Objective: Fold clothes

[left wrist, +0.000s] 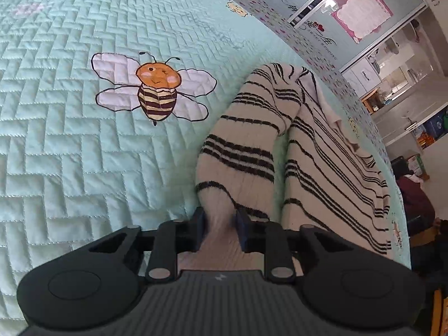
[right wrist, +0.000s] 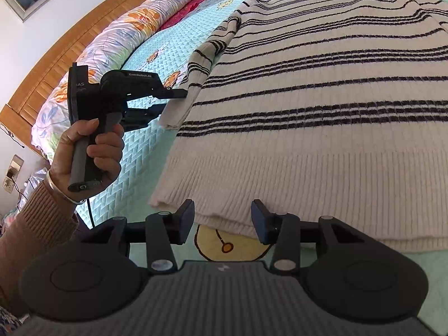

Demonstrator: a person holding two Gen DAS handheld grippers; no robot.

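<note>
So the fold had barely begun. Nearest in the left wrist view, the left gripper (left wrist: 219,224) had its jaws clamped on the plain cuff of the sweater's sleeve (left wrist: 238,151), the knit pinched into a narrow neck between the blue pads. In the right wrist view the right gripper (right wrist: 222,221) hovered with jaws apart at the ribbed hem (right wrist: 280,184), the hem edge lying between the pads but not pressed by them, so nothing was held there.

Beyond the grippers the striped sweater (right wrist: 322,84) lay spread flat on the bed's quilted bee-print cover (left wrist: 70,128), body smoothed out, the gripped sleeve running alongside its edge and not yet laid across it. A hand (right wrist: 92,151) held the left gripper's handle beside that sleeve.

Further off, the collar end was rumpled, and the far sleeve could not be made out clearly. A rolled floral duvet (right wrist: 117,36) sat against the wooden headboard (right wrist: 56,64).

Judged from this, the laying-out was done; both sleeves, the body folds and any final tidying were left.
</note>
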